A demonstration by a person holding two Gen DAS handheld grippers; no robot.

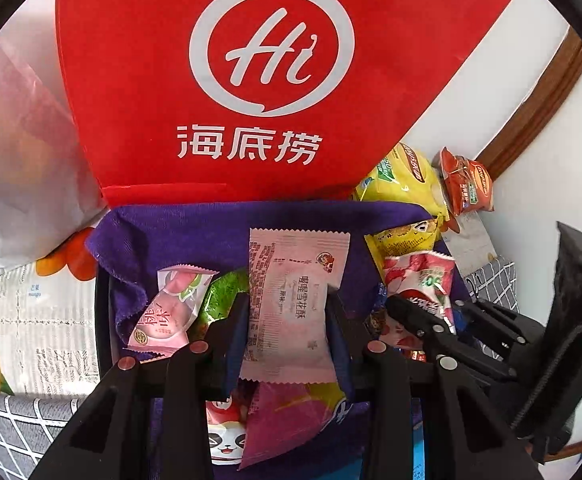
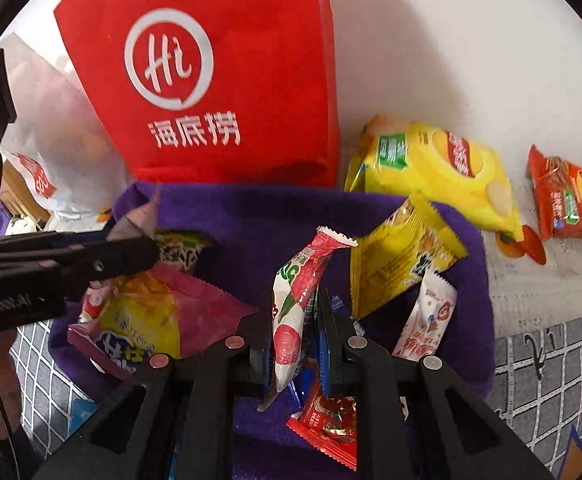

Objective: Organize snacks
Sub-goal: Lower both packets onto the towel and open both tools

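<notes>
A: What is the left gripper [image 1: 289,312] doing?

B: Its jaws are clamped on a pale pink wrapper [image 1: 291,300], which stands upright between them, the top edge well above the fingertips. Beyond its tips lies the purple towel [image 1: 195,224], and behind that stands the red bag [image 1: 251,80] with the white logo.

A: And what sits beside it?

B: To its left, a pink peach candy [image 1: 171,308] and a green packet [image 1: 223,296] lie on the towel. Below the jaws there is a magenta-and-yellow pouch [image 1: 287,416] and a panda packet [image 1: 227,436].

A: The right gripper [image 2: 297,332]?

B: Nearly closed, pinching a white-and-red lychee sachet [image 2: 295,308] that rises tilted from the jaws. Just right of it a yellow packet [image 2: 395,264] leans on the towel, with a white sachet [image 2: 427,320] under it. A red sachet [image 2: 331,428] lies beneath the jaws.

A: Anything off the towel?

B: Farther right and beyond it, a yellow crisp bag [image 2: 439,168] lies against the wall, and an orange crisp bag [image 2: 567,200] lies well to its right.
</notes>
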